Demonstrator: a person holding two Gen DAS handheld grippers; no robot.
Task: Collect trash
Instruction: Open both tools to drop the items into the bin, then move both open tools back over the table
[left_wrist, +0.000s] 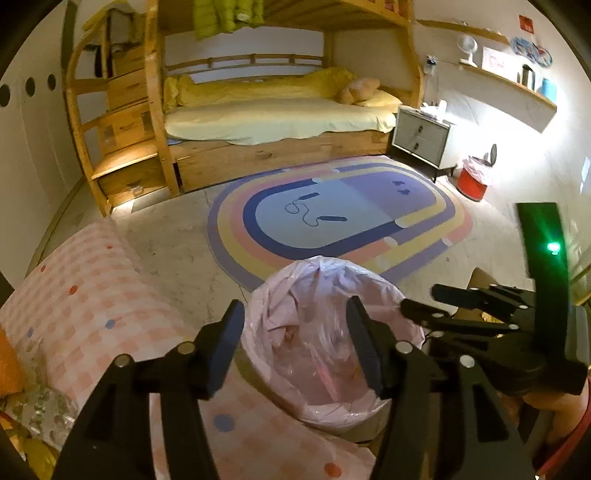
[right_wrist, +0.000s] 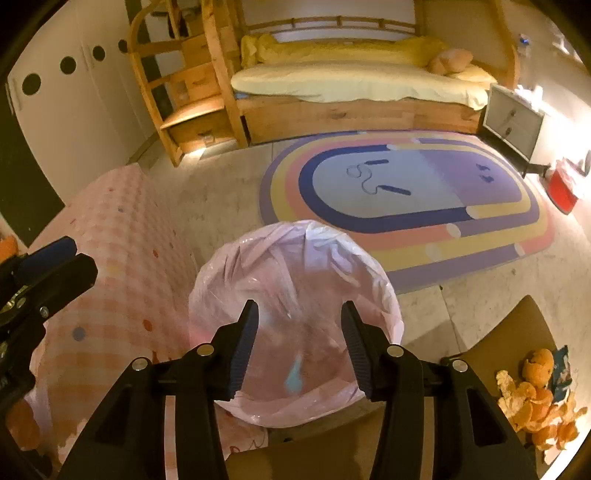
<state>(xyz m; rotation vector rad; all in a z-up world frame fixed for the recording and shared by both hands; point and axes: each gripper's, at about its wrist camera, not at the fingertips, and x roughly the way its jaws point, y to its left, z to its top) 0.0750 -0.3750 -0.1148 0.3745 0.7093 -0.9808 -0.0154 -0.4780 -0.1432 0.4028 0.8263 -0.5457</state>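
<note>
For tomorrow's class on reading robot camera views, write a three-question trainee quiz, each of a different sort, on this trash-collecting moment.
1. True or false: the right gripper holds an orange peel.
2. What lines the bin under both grippers? A) pink bag B) newspaper C) nothing
3. Fill in: the orange peels lie on the brown surface to the ____ of the bin in the right wrist view.

Key: 1 false, its jaws are open and empty; 2 A; 3 right.
</note>
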